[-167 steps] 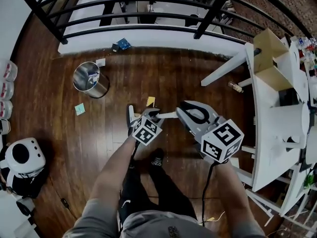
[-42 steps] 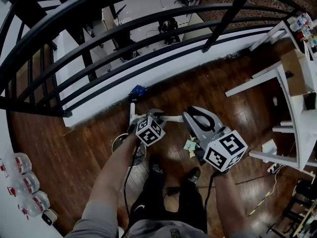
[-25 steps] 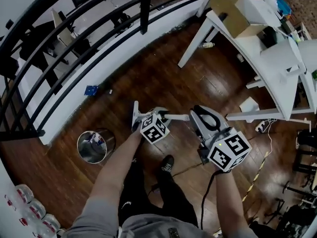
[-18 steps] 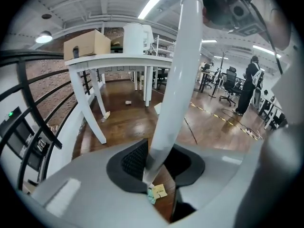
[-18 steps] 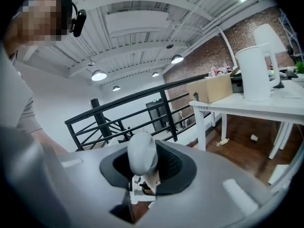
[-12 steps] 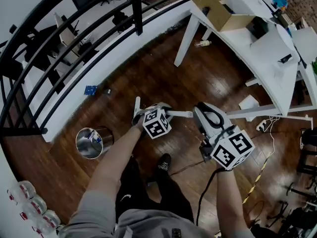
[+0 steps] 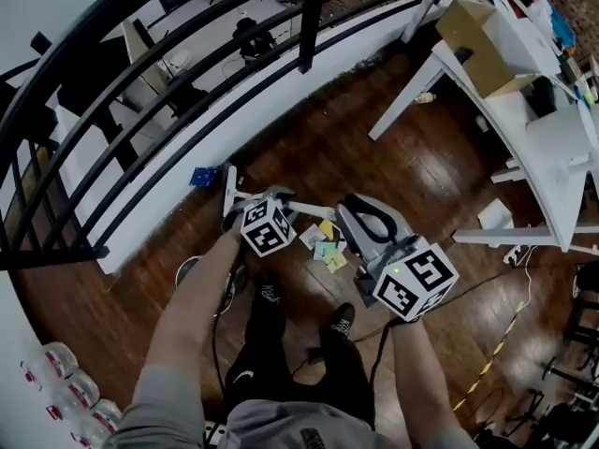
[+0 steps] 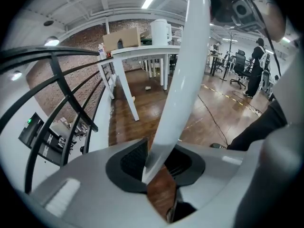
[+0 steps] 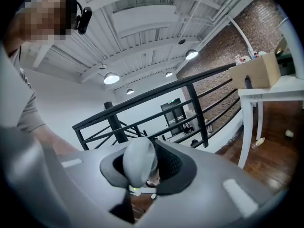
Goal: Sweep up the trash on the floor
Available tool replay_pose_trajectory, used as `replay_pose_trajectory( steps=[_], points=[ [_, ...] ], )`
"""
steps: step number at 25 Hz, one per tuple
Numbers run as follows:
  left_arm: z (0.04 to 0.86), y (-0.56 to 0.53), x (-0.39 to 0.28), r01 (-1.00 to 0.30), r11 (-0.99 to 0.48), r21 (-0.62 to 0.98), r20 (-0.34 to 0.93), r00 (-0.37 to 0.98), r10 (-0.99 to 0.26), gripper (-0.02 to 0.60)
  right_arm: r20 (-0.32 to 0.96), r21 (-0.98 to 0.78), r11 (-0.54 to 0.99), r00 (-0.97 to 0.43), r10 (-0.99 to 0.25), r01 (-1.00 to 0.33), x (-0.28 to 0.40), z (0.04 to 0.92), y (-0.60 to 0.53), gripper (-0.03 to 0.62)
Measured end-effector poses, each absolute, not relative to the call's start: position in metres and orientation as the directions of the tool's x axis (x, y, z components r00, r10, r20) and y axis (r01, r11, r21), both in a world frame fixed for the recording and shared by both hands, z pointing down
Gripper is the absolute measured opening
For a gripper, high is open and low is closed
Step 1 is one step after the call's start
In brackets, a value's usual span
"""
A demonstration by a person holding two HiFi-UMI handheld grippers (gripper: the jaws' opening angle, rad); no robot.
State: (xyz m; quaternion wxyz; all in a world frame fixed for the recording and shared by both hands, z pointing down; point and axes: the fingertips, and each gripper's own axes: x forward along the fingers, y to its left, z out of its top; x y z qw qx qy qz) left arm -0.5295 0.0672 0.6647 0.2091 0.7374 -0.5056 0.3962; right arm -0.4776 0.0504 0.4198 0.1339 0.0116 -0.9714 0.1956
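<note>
Both grippers hold a white broom handle (image 7: 301,205) over the dark wood floor. My left gripper (image 7: 236,202) has the handle (image 8: 183,75) between its jaws, which are opening slightly; the pads (image 8: 130,160) still touch it. My right gripper (image 7: 344,215) is shut on the handle's rounded top end (image 9: 139,159). Small yellow and green paper scraps (image 7: 326,243) lie on the floor between the two grippers. A blue scrap (image 7: 202,176) lies by the white ledge. The broom's head is hidden.
A metal bin (image 7: 190,269) shows partly behind my left arm. A black railing (image 7: 187,73) on a white ledge (image 7: 281,96) runs along the far side. A white table (image 7: 552,148) with a cardboard box (image 7: 482,31) stands right, a bottle (image 7: 426,97) beneath it. Cables (image 7: 487,279) cross the floor.
The view has swung. Both grippers with the handle have shifted left, the paper scraps have come into view between them, and the bin has slid behind my left arm.
</note>
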Motion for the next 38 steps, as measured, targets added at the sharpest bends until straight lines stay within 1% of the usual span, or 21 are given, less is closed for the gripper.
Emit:
replay_pose_trajectory(
  steps=[3,5,7,9,13,18,24,27,30,32,35,38],
  points=[
    [0.689,0.080,-0.563,-0.910,-0.409,-0.067,0.803,0.194,-0.563,0.092,0.288,-0.384,0.919,-0.957,0.025,-0.091,-0.515,0.442,0.065,0.072],
    [0.700,0.079,-0.569,-0.906,-0.420,-0.050,0.797,0.217,-0.564,0.094,0.301,-0.368,0.924,-0.954,0.014,-0.103,-0.527,0.450,0.069,0.072],
    [0.705,0.070,-0.558,-0.899,-0.436,-0.031,0.789,0.246,-0.563,0.094,0.321,-0.361,0.923,-0.947,-0.015,-0.137,-0.522,0.455,0.062,0.072],
    [0.707,0.062,-0.536,-0.887,-0.462,-0.011,0.782,0.280,-0.557,0.094,0.338,-0.387,0.901,-0.939,-0.058,-0.195,-0.498,0.459,0.046,0.072],
    [0.704,0.039,-0.468,-0.847,-0.531,0.018,0.758,0.357,-0.545,0.094,0.367,-0.376,0.881,-0.919,-0.142,-0.286,-0.436,0.457,0.023,0.071],
    [0.694,0.012,-0.356,-0.787,-0.616,0.043,0.725,0.449,-0.523,0.092,0.390,-0.335,0.855,-0.884,-0.258,-0.397,-0.334,0.444,0.003,0.071],
    [0.680,-0.019,-0.227,-0.723,-0.688,0.070,0.695,0.530,-0.486,0.089,0.412,-0.301,0.818,-0.841,-0.352,-0.490,-0.219,0.428,-0.027,0.071],
    [0.674,-0.027,-0.189,-0.695,-0.716,0.063,0.697,0.544,-0.467,0.086,0.410,-0.308,0.803,-0.833,-0.372,-0.510,-0.180,0.423,-0.037,0.072],
    [0.668,-0.027,-0.181,-0.675,-0.737,0.035,0.719,0.529,-0.450,0.083,0.394,-0.330,0.798,-0.842,-0.369,-0.504,-0.166,0.417,-0.039,0.072],
    [0.663,-0.023,-0.191,-0.675,-0.738,0.022,0.738,0.509,-0.443,0.080,0.382,-0.337,0.806,-0.853,-0.355,-0.487,-0.175,0.412,-0.037,0.072],
    [0.650,-0.016,-0.221,-0.699,-0.715,0.012,0.750,0.479,-0.456,0.078,0.352,-0.341,0.835,-0.882,-0.313,-0.432,-0.206,0.397,-0.031,0.072],
    [0.637,-0.005,-0.268,-0.744,-0.669,-0.003,0.756,0.435,-0.488,0.077,0.316,-0.344,0.867,-0.914,-0.256,-0.361,-0.252,0.383,-0.020,0.072]
  ],
)
